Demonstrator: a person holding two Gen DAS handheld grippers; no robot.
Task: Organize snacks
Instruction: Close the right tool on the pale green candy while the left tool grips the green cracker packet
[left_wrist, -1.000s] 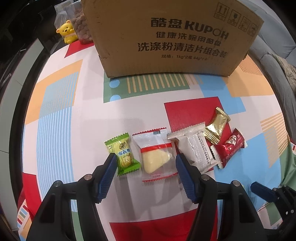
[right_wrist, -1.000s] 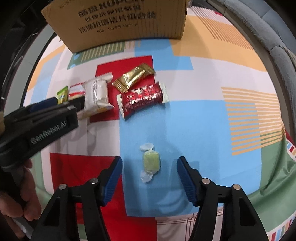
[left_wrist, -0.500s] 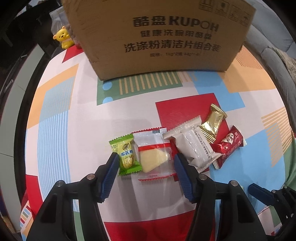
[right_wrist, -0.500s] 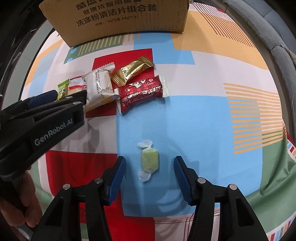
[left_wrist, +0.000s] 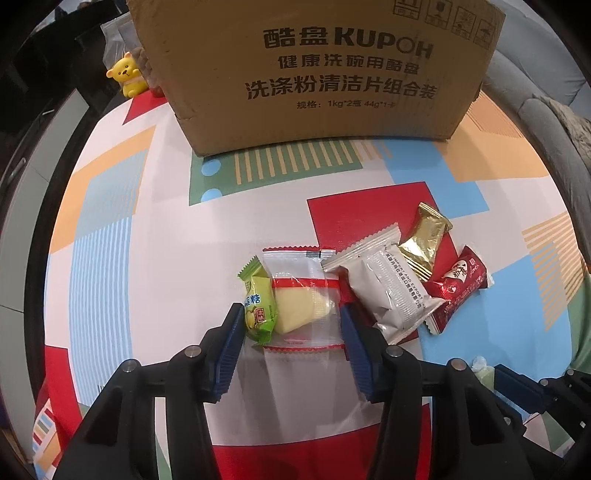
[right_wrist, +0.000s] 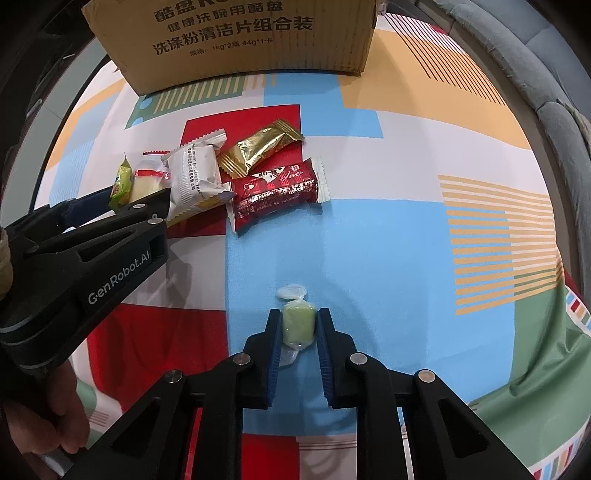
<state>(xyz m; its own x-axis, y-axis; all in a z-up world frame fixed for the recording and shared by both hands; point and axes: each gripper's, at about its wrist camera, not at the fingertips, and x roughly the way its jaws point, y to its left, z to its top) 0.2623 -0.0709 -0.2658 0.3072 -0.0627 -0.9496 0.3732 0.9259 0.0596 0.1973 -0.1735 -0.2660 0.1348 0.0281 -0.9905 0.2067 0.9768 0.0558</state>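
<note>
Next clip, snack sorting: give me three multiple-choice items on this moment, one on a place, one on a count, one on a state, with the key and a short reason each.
1. Where does the gold packet lie?
A. Between the grey-white packet and the red packet, nearer the cardboard box
B. Alone on the blue patch
C. Inside the box

2. How many wrapped snacks lie in the row by the left tongs?
A. Three
B. Five
C. Seven

3. What are the right tongs doing?
A. Hanging open over bare cloth
B. Shut on the green candy
C. Shut on the red packet

Key: 1 A, the gold packet sits at the back of the row, touching both neighbours. 2 B, green packet, clear packet, grey-white, gold, red. 3 B, both blue pads press the candy's sides.
</note>
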